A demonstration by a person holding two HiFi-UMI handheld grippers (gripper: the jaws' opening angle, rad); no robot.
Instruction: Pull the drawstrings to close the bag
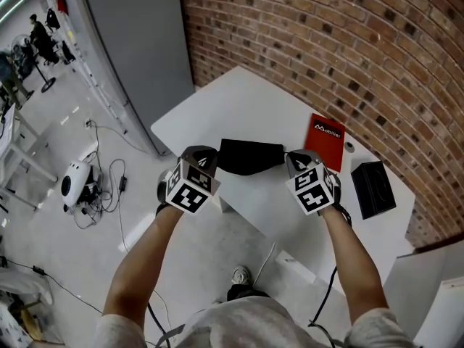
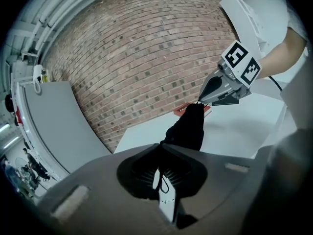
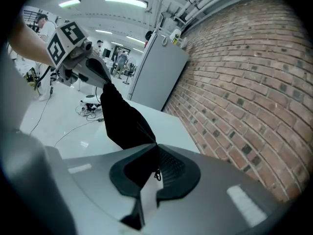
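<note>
The black drawstring bag (image 1: 250, 156) hangs stretched between the two grippers, over the near edge of the white table (image 1: 239, 93), and seems to be clear of its surface. The left gripper (image 1: 214, 164) has its jaws pressed together on a thin drawstring (image 2: 163, 182) at one end of the bag's mouth. The right gripper (image 1: 291, 162) pinches the drawstring at the opposite end in the same way, with the dark fabric gathered right up to its jaws.

This opposed hold is probably chosen so that a pull outward on both sides draws the mouth together. The mouth already looks narrow and bunched, so the closing seems far along. The red booklet (image 1: 325, 141) and the black box (image 1: 373, 188) lie well apart, out of the way.
</note>
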